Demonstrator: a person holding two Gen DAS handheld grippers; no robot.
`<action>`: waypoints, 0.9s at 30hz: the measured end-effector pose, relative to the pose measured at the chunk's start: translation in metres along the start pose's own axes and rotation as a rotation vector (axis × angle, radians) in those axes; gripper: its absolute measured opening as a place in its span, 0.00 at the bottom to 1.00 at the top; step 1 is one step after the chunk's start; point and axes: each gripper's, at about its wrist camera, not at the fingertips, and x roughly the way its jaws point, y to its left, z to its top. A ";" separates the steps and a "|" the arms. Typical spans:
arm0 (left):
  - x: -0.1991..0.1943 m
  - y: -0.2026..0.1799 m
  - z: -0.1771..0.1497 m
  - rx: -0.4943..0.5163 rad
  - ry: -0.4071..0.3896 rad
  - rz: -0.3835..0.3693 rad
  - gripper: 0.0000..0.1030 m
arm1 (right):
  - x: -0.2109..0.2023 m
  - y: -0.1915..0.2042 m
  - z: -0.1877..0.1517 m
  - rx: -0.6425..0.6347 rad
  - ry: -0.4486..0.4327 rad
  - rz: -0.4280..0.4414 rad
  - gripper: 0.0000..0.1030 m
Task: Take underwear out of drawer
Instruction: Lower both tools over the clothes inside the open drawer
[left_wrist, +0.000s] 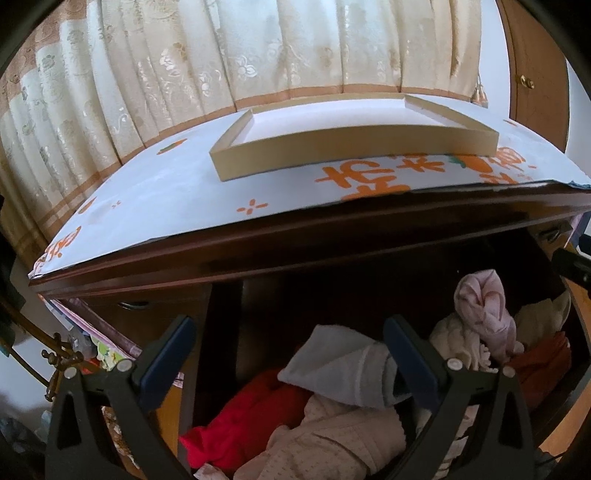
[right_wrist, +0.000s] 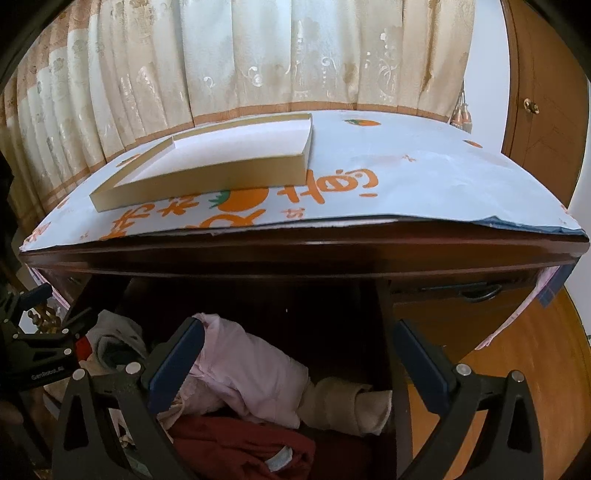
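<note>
An open dark wooden drawer holds a heap of underwear. In the left wrist view I see a grey piece, a red piece, a pale dotted pink piece and a rolled pink piece. My left gripper is open above the grey and red pieces, touching nothing. In the right wrist view my right gripper is open over a light pink piece, a dark red piece and a cream piece. The left gripper also shows at the left edge of the right wrist view.
The dresser top carries a pale blue cloth with orange print and a shallow beige box lid. Curtains hang behind. A closed drawer with a metal handle sits to the right, and a wooden door stands far right.
</note>
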 end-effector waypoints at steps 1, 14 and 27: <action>0.000 0.000 -0.001 0.001 0.005 0.003 1.00 | 0.001 0.000 -0.001 0.000 0.007 0.000 0.99; 0.007 0.017 -0.053 -0.006 0.101 0.060 1.00 | 0.010 -0.028 -0.061 0.028 0.152 -0.090 0.99; 0.006 0.025 -0.077 -0.073 0.143 0.067 1.00 | 0.016 -0.028 -0.088 0.046 0.213 -0.073 0.99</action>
